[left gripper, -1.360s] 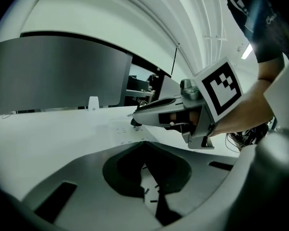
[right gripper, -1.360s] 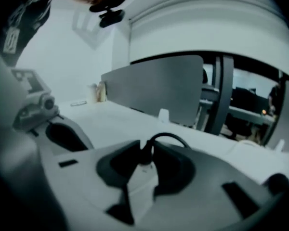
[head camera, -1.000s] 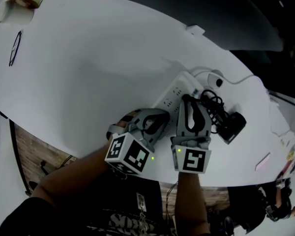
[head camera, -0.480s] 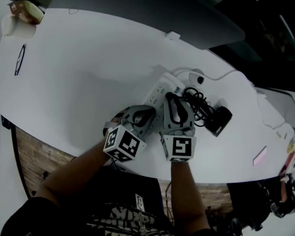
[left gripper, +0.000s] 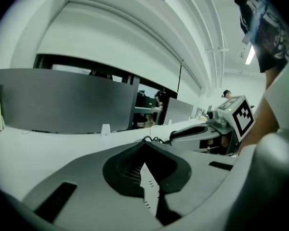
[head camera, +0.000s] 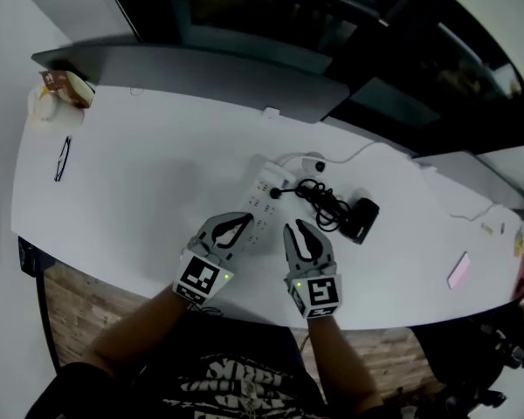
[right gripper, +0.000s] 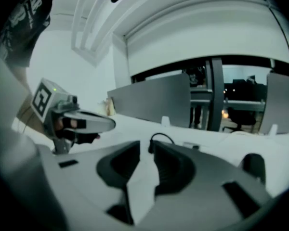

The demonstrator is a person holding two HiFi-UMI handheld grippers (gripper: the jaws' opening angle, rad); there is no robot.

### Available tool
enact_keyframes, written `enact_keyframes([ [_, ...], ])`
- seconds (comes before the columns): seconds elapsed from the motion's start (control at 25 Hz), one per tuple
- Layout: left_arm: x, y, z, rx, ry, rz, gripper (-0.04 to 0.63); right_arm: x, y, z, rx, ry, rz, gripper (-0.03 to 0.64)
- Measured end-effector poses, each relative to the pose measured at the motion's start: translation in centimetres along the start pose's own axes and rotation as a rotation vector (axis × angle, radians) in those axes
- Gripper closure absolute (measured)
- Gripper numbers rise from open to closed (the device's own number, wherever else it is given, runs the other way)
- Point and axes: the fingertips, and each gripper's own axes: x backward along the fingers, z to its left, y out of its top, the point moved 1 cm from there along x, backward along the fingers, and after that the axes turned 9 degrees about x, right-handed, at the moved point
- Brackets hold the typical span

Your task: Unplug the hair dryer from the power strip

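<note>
White table (head camera: 140, 182), mostly bare. Grey divider panel (head camera: 201, 66) runs along the far edge at 12, with a small white clip (head camera: 271, 112) at its foot. Brown-and-white packet (head camera: 59, 90) in the 10 o'clock corner, a thin black loop (head camera: 61, 159) just below it, and a pink slip (head camera: 458, 271) out at 4. Nothing lies between the grippers and the power strip (head camera: 260, 206). The strip is white and long, lying diagonally mid-table, sockets up. Hair dryer (head camera: 361, 219) is black, lying at 3 o'clock of the strip, with its black cord (head camera: 319, 197) bunched between the two. Black plug (head camera: 276, 192) sits at the strip's right edge; can't tell if it's seated. Left gripper (head camera: 245, 219) is at the strip's near end, tips together, empty. Right gripper (head camera: 294, 227) is at 5 of the strip; its jaws just opened a bit further, narrow gap, nothing in it.
</note>
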Motion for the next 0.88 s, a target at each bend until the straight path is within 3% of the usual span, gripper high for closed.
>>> enact_keyframes([
  [0.16,4.3,4.1,-1.1,0.025,0.053,-0.096,0.569,4.7,3.9,0.3,0.053,-0.004,-0.123,0.563],
  [0.32,7.4,4.0,-1.7,0.046,0.128,-0.076,0.569,7.8,6.3,1.6,0.060,0.039,-0.194,0.569],
  [0.52,9.4,4.7,-1.6,0.000,0.210,-0.121,0.569,8.5,7.2,3.0,0.072,0.114,-0.217,0.569],
  [0.88,10.6,4.5,-2.9,0.054,0.269,-0.131,0.569,7.7,6.7,2.8,0.058,0.174,-0.207,0.569],
])
